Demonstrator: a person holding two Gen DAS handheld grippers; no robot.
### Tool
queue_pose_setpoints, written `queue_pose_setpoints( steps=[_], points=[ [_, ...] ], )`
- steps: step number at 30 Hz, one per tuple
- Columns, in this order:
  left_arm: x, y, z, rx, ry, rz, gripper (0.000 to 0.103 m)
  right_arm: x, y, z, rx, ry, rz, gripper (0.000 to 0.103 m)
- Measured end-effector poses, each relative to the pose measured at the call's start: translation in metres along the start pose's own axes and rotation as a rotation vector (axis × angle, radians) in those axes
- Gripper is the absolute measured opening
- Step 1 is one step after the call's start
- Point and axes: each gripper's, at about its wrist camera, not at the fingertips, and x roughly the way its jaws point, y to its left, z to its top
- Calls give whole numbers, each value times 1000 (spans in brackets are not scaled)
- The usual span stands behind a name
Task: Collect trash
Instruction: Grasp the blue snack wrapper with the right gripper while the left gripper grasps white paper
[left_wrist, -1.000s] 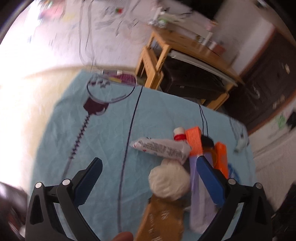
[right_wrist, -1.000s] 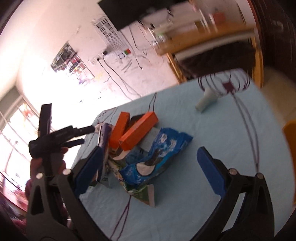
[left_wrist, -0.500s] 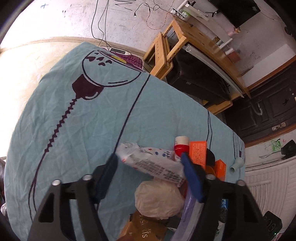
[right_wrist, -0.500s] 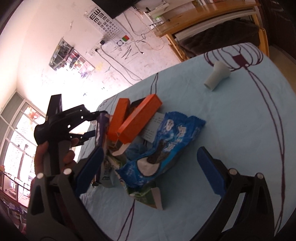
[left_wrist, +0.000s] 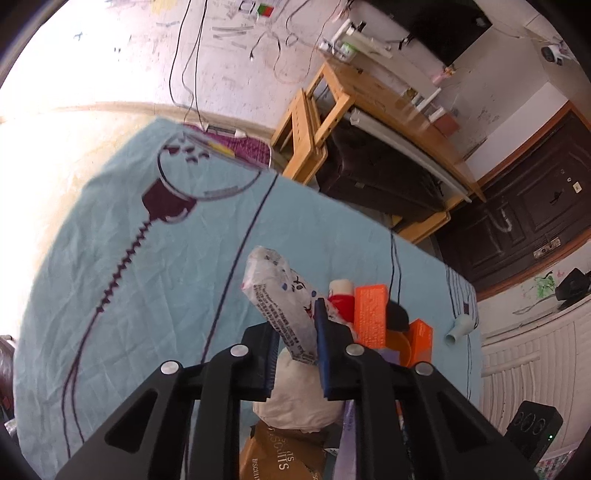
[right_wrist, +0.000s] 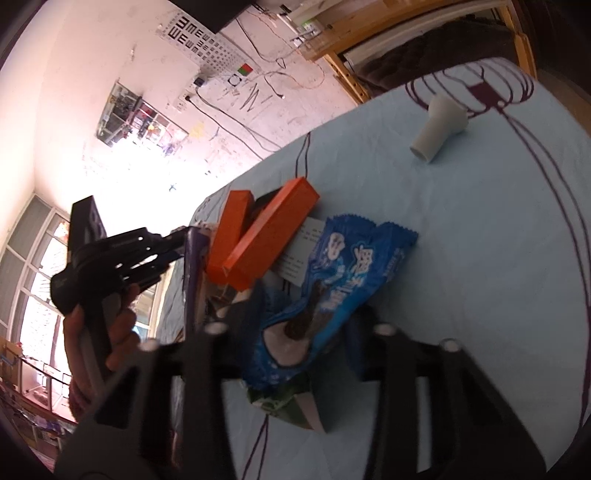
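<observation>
Over a heap of trash on the pale blue tablecloth (left_wrist: 155, 280), the left gripper (left_wrist: 295, 345) closes on a crinkled white printed wrapper (left_wrist: 282, 299) and the right gripper (right_wrist: 303, 332) closes around a blue foil snack bag (right_wrist: 343, 273), either of which may slip free or drag the orange cardboard boxes (right_wrist: 269, 236) along.

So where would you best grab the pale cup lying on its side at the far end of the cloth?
Across the middle of the cup, coming from above. It lies on its side, clear of the pile, on the cloth, so both flanks look free for the fingers. Its round wall may roll.
</observation>
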Motion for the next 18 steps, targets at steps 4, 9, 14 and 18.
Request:
queue_pose_setpoints(
  steps=[4, 9, 14, 18],
  points=[
    [-15, -3, 6, 24, -46, 8, 12, -15, 6, -1, -35, -55, -19, 10],
    [-27, -1, 9, 38, -73, 10, 12, -32, 12, -3, -71, -117, -39, 4],
    [-26, 3, 11, 42, -63, 8, 7, -41, 16, -2, -99, -153, -54, 2],
    [-23, 6, 10, 36, -67, 14, 7, -39, 19, 0, -115, -155, -63, 2]
  ],
)
